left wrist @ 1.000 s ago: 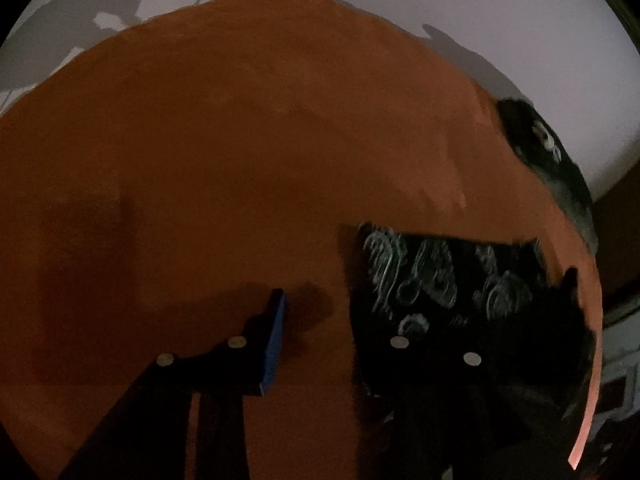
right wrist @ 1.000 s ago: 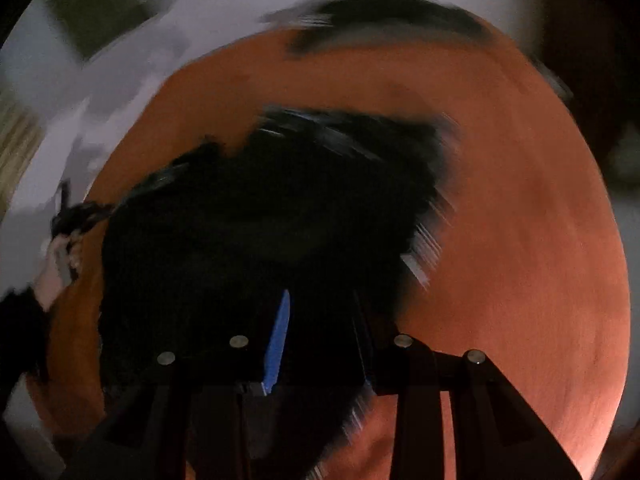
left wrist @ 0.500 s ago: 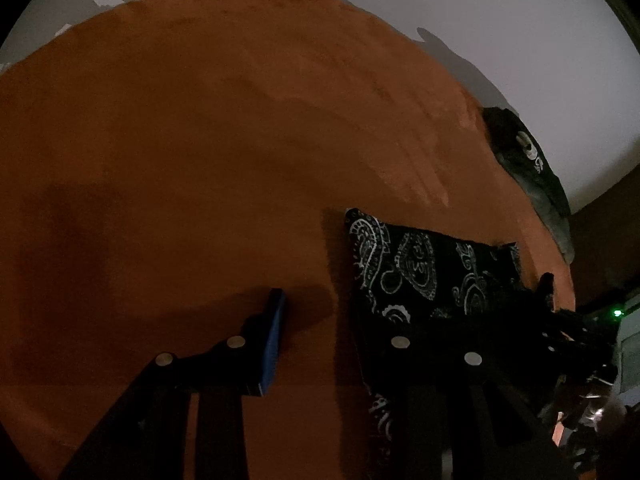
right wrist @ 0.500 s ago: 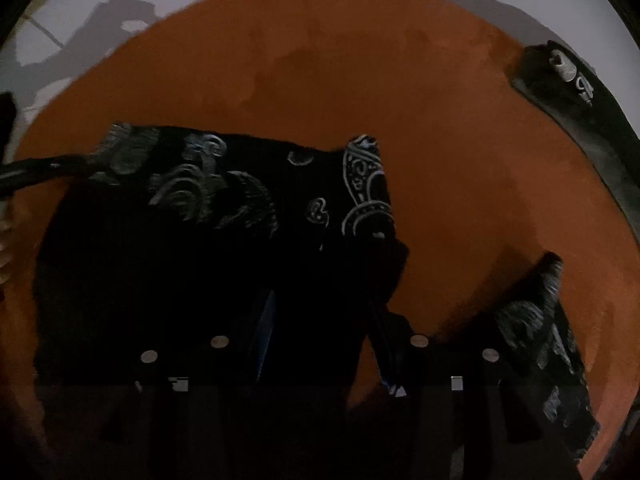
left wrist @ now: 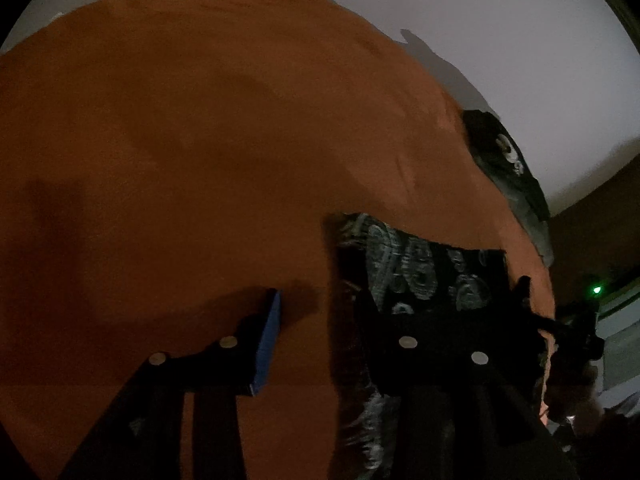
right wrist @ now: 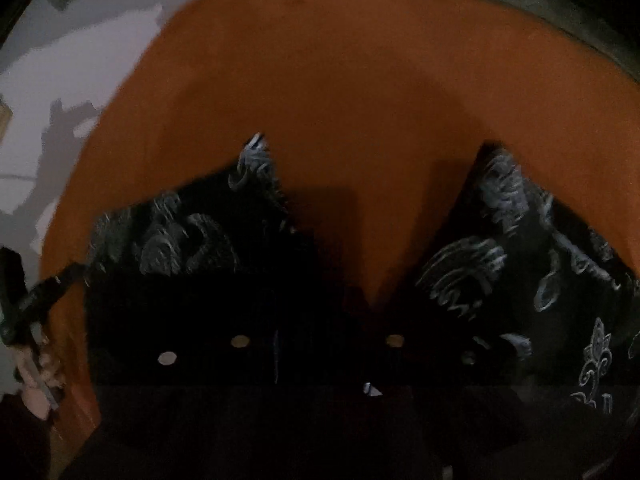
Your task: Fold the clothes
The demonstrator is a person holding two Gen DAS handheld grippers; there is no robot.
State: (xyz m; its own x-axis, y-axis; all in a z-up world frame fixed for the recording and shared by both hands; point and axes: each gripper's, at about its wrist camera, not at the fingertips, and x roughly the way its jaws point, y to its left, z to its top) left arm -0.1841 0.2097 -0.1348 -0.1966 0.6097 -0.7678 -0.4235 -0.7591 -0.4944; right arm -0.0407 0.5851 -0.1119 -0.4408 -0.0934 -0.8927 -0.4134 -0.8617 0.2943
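From my left wrist camera, my left gripper (left wrist: 320, 328) hangs spread wide over the orange blanket (left wrist: 180, 160); its right finger overlaps the edge of the black paisley-print garment (left wrist: 424, 276). From my right camera, that garment (right wrist: 520, 260) lies on the blanket and drapes over my right gripper (right wrist: 320, 320); I cannot tell its grip.

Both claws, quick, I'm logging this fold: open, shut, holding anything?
Left claw: open, one finger on the orange mat, the other over the black patterned cloth.
Right claw: cannot tell, too dark.
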